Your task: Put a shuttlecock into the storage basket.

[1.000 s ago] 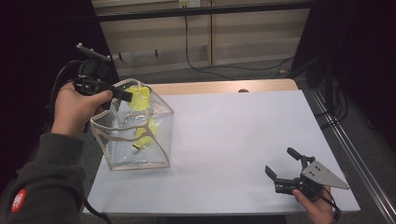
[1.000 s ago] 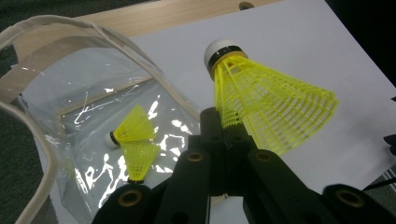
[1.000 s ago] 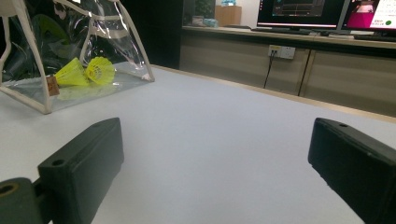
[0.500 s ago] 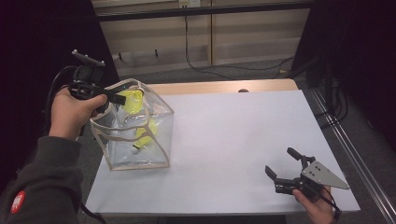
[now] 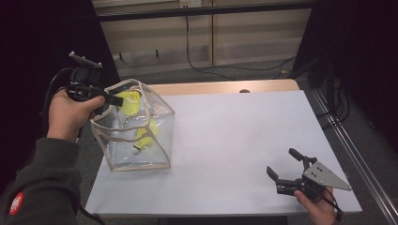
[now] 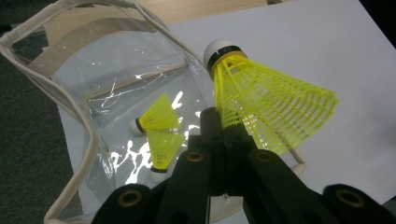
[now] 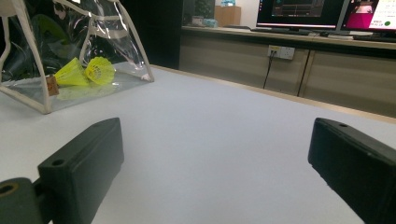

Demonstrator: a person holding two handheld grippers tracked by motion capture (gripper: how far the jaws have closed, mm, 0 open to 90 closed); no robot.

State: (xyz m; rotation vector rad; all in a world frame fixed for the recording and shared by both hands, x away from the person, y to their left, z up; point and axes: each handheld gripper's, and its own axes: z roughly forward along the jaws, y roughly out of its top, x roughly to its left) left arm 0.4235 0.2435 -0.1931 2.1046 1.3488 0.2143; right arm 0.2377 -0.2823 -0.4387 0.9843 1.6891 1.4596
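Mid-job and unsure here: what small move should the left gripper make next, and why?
Probably lower it into the clear bag, then open. The left gripper is shut on a yellow shuttlecock above the bag's open mouth, where two shuttlecocks already lie.

White-topped table (image 5: 234, 140) with a wooden strip along its far edge; clear pouch (image 5: 141, 154) stands on it near the left edge, two yellow shuttlecocks (image 7: 84, 70) lying inside on the pouch's floor
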